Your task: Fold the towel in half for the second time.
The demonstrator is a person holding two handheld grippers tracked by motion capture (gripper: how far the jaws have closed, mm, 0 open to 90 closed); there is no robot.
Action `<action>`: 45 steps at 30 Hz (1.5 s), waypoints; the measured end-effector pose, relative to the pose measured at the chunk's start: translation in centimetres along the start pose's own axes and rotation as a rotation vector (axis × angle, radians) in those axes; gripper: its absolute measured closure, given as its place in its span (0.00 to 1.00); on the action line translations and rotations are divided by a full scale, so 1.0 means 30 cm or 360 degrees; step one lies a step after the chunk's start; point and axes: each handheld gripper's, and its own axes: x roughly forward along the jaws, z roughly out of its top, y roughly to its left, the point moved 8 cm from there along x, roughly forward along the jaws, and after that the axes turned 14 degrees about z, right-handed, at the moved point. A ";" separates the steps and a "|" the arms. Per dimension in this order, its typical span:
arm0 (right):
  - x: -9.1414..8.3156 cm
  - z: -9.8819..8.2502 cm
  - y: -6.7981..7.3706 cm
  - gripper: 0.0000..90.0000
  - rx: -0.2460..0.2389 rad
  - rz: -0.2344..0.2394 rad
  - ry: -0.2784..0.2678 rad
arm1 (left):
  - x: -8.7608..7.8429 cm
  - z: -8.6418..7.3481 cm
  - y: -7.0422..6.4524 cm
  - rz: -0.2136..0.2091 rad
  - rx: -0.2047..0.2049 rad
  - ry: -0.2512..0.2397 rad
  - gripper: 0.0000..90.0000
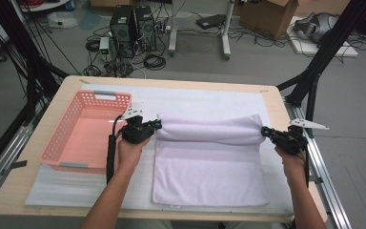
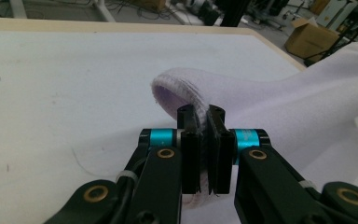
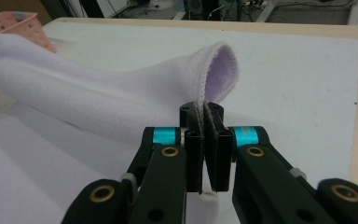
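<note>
A pale lilac towel (image 1: 205, 167) lies on the white mat, its far edge lifted and curled over toward me into a long roll (image 1: 208, 129). My left gripper (image 1: 156, 126) is shut on the towel's left far corner (image 2: 186, 93), the cloth pinched between its jaws. My right gripper (image 1: 265, 130) is shut on the right far corner (image 3: 219, 74) in the same way. In each gripper view the towel's hemmed edge arches up just past the jaws. Both corners hang a little above the mat.
A pink plastic basket (image 1: 59, 143) stands at the left of the table, close behind my left hand. The white mat (image 1: 205, 98) covers most of the wooden table (image 1: 276, 102). Black frame posts stand at both sides; cables and computers lie on the floor beyond.
</note>
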 end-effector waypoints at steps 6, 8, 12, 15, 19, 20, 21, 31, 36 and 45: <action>-0.050 -0.068 0.050 0.97 -0.0020 0.0024 0.0005 | -0.077 -0.055 -0.030 -0.0048 0.0053 -0.0001 0.95; -0.064 -0.095 0.066 0.97 -0.0013 0.0033 0.0010 | -0.094 -0.079 -0.042 -0.0062 0.0062 0.0012 0.95; -0.088 -0.144 0.086 0.97 -0.0008 0.0044 0.0008 | -0.123 -0.138 -0.059 -0.0084 0.0095 0.0040 0.94; -0.099 -0.182 0.101 0.97 0.0002 0.0049 0.0037 | -0.141 -0.189 -0.064 -0.0090 0.0113 0.0067 0.94; -0.105 -0.215 0.123 0.97 -0.0011 0.0042 0.0091 | -0.153 -0.225 -0.063 -0.0100 0.0092 0.0073 0.94; -0.107 -0.222 0.125 0.97 -0.0010 0.0038 0.0100 | -0.155 -0.231 -0.065 -0.0107 0.0096 0.0079 0.94; -0.109 -0.229 0.126 0.97 -0.0005 0.0038 0.0104 | -0.157 -0.236 -0.065 -0.0115 0.0100 0.0080 0.94; -0.096 -0.278 0.117 0.91 0.0025 -0.0009 0.0230 | -0.157 -0.255 -0.064 -0.0081 0.0140 0.0098 0.69; -0.105 -0.228 0.104 0.60 0.0026 -0.0077 0.0178 | -0.152 -0.181 -0.070 -0.0129 0.0135 0.0001 0.51; 0.040 -0.141 0.071 0.47 -0.0056 -0.0068 0.0348 | -0.063 -0.200 -0.081 -0.0118 0.0152 0.0148 0.52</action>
